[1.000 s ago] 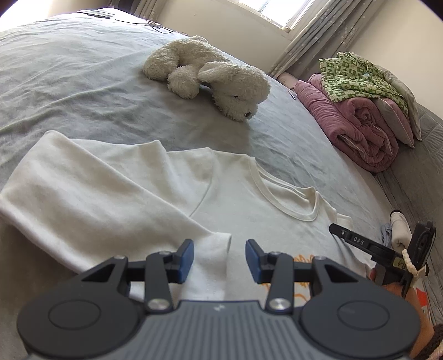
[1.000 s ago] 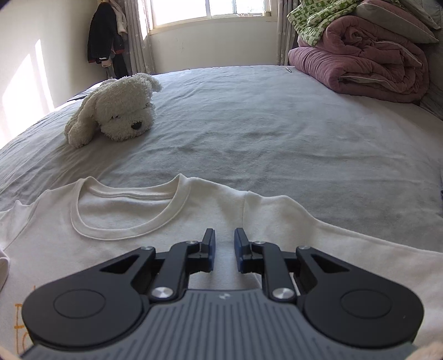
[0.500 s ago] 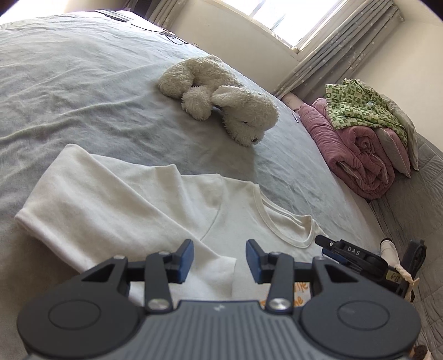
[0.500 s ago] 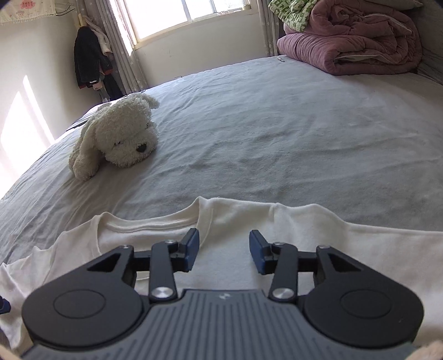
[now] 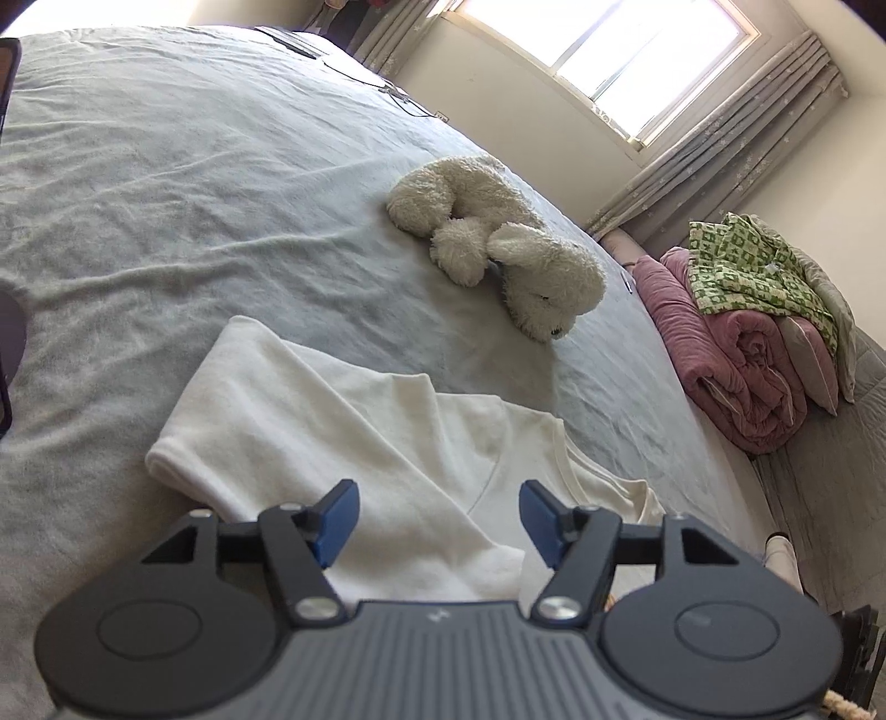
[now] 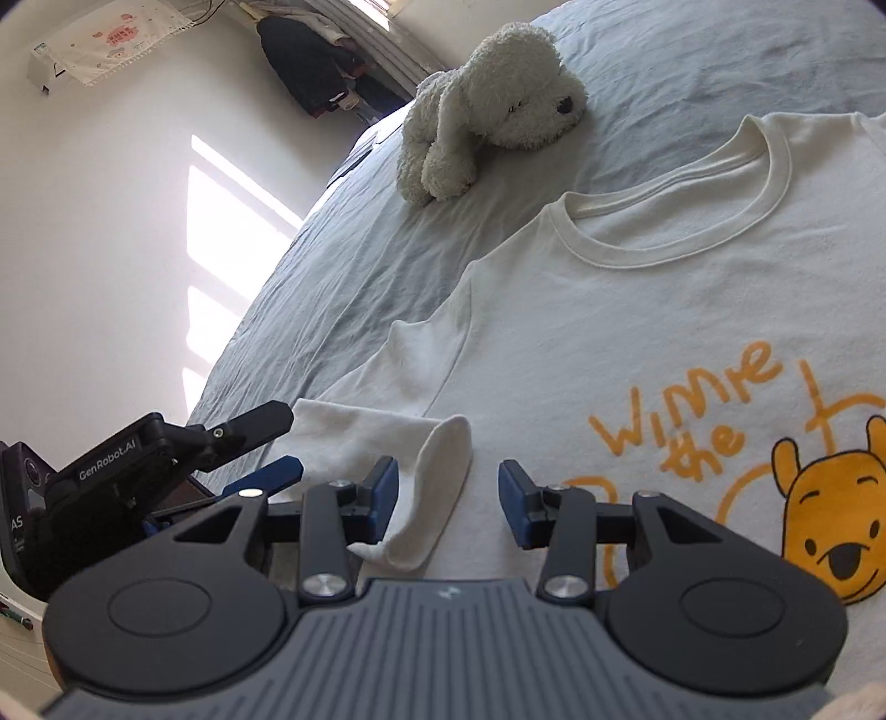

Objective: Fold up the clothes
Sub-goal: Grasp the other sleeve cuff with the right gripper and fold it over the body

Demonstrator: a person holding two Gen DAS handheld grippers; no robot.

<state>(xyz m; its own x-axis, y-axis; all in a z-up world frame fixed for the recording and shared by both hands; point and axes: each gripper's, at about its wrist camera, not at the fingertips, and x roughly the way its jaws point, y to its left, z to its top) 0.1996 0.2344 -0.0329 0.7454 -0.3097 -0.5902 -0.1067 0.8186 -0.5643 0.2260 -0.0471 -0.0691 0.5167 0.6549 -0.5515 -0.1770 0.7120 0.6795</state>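
Fingers (image 6: 382, 487) spread wide on both grippers, empty, with the white T-shirt's (image 6: 637, 310) folded sleeve (image 5: 310, 421) lying between them.

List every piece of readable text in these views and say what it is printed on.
"Winnie the": orange handwriting on the white cotton T-shirt, beside a yellow bear face.
"GenRobot.AI": white lettering on the black left gripper.
"AS": partial label on that gripper's body.
Red marks on the white wall cloth: too small to read.

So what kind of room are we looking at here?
Most likely a bedroom in a home: a wide bed with grey sheet, rolled pink quilt, and a plush dog beside the white T-shirt.
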